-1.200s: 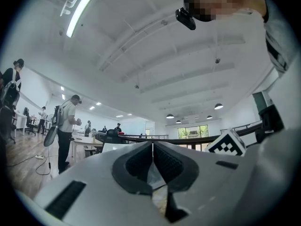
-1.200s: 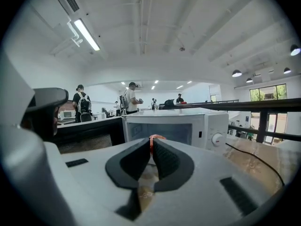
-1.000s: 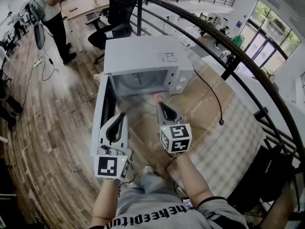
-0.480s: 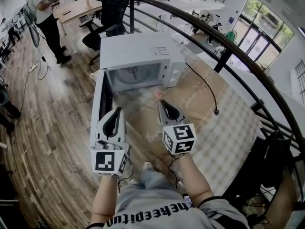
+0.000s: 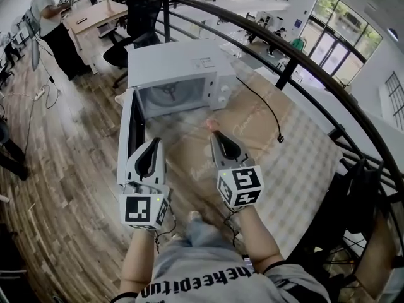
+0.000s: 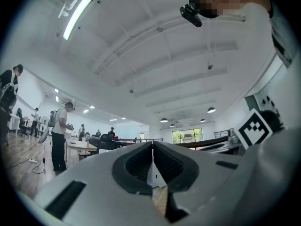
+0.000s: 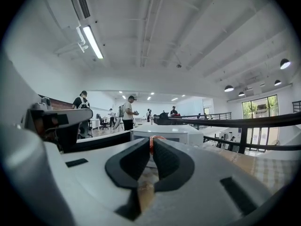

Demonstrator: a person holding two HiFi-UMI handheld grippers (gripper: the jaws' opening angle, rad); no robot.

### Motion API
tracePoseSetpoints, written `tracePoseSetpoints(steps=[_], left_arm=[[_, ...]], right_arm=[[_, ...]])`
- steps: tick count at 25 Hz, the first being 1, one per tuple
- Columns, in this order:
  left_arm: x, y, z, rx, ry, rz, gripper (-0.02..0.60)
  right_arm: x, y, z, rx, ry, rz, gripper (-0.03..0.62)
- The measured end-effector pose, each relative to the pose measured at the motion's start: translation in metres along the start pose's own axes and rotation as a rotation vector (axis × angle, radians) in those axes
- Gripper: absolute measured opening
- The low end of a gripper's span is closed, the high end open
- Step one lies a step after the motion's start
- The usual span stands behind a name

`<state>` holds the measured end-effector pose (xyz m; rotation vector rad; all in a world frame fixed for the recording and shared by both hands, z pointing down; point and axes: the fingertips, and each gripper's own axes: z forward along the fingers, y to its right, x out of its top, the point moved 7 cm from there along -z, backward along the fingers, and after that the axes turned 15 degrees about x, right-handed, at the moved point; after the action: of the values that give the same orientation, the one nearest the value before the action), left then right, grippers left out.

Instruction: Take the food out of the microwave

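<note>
The right gripper has its jaws clamped on the reddish food, clear of the open microwave and above the bench, presumably for set-down, while the left gripper idles, jaws together and empty.

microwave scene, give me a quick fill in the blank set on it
1. The microwave stands with its door swung ____.
2. The right gripper pinches the small pink food piece ____ the microwave, not inside it.
3. The left gripper has its jaws together, and between them there is ____.

Missing words: open; outside; nothing
</note>
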<state>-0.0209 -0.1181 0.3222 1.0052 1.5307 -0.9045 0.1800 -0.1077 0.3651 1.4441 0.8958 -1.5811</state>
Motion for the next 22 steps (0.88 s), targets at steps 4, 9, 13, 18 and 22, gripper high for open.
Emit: tracePoseSetpoints(steps=[4,9,13,18,22], left_arm=[[-0.001,0.002,-0.007,-0.015,0.010,0.001,0.011],[0.001,0.001,-0.012,-0.021,0.010,-0.003,0.011],[0.000,0.000,-0.016,-0.027,0.008,-0.002,0.011],[-0.002,-0.001,-0.019,-0.037,0.020,0.002,0.011],[-0.001,-0.003,-0.022,-0.038,0.020,0.004,0.011]], right_arm=[[0.007,-0.007,-0.016,-0.014,0.021,-0.008,0.025],[0.014,-0.014,-0.033,-0.032,0.044,-0.022,0.025],[0.018,-0.017,-0.045,-0.052,0.060,-0.026,0.025],[0.022,-0.020,-0.057,-0.073,0.075,-0.033,0.025],[0.024,-0.023,-0.063,-0.085,0.083,-0.045,0.026]])
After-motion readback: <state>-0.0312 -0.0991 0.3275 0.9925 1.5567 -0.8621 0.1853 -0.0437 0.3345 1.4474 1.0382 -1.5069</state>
